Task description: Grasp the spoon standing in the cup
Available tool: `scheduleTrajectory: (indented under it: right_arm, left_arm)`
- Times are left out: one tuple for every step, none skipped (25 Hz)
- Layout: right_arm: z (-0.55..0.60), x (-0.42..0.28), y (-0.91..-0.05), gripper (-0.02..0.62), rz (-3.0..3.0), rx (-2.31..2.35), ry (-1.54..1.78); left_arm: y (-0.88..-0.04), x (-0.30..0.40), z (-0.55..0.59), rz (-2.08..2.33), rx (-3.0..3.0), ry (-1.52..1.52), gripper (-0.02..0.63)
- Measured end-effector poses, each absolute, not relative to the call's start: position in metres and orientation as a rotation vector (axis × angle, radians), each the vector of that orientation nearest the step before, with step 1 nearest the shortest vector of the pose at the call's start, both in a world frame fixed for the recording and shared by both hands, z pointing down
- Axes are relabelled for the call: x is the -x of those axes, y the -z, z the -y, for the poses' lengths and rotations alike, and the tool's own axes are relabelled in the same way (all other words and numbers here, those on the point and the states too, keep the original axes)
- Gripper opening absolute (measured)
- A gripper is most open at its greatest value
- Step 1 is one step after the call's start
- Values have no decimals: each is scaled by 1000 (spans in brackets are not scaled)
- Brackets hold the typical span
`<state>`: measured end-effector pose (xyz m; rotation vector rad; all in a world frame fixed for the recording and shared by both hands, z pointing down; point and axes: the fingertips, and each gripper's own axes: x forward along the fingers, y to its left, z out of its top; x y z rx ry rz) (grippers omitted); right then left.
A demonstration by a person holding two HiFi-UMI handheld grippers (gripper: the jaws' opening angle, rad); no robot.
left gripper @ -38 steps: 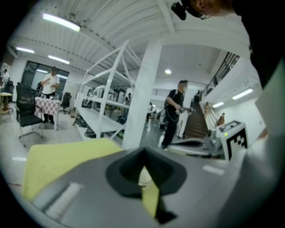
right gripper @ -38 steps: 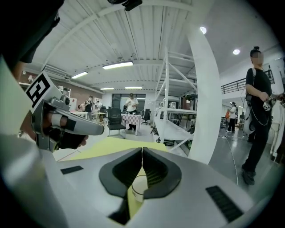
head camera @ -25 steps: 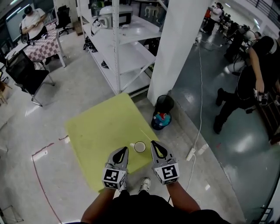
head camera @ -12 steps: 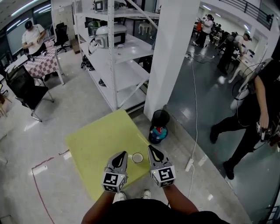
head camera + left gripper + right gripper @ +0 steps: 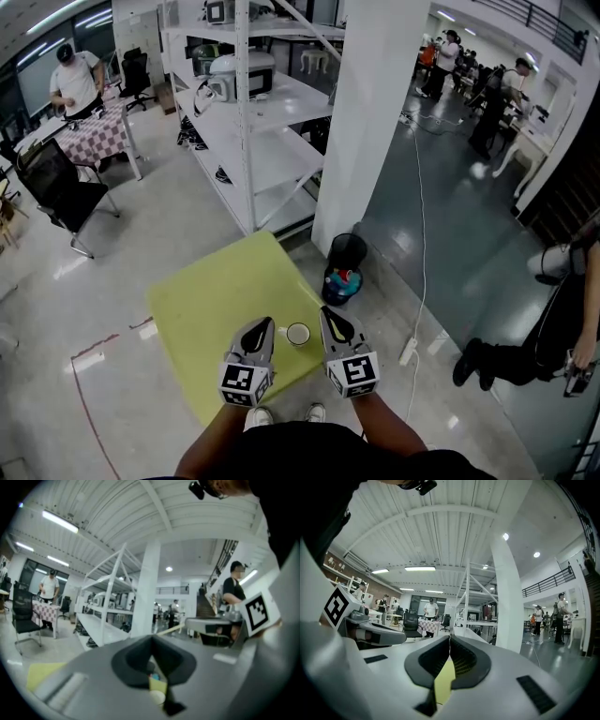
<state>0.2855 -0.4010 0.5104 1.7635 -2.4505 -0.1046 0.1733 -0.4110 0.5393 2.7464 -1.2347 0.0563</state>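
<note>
One round white cup [image 5: 298, 334] sits on a flat, square yellow-green surface [image 5: 216, 300].

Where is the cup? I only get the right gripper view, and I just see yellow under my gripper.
Observer: In the head view the white cup stands on the yellow table, just left of your right gripper.
Operator: Where's the other gripper?
Observer: The left gripper is on the cup's other side, so the cup sits between the two.
Operator: Does its camera see the cup?
Observer: Yes, the left gripper view shows it low, below the shut jaws.
</note>
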Motion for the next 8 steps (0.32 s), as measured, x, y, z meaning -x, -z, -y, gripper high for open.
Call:
scheduleTrajectory:
  right_arm:
    - [400,-285,-510,11,2448,-1762,103]
    - [399,-285,-511,11,2446,-1761,104]
    - [399,-285,-511,11,2446,-1760,105]
    - [398,-284,-511,11,2447,-1760,108]
    - [397,-283,-511,11,2449,-1758,113]
    - [397,-283,-511,11,2452,-1756,119]
    - [396,-282,-511,11,2455,-1755,126]
    - [396,-281,-511,11,2459,-1753,133]
  left_arm:
    - [-538,-173,410,1236,-2745,-54,6]
    - [-538,-172,410,1237,-2743,-52,6]
    - [-537,-172,410,1238,-2742,-49,6]
    - [-537,-172,410,1238,-2743,-47,6]
    - [-537,-172,410,1239,-2744,-44,6]
    - [-538,-172,409,1239,-2746,-42,6]
    - [-538,-172,409,1238,-2747,-40,6]
    - [-539,-172,408,1238,-2749,-38,6]
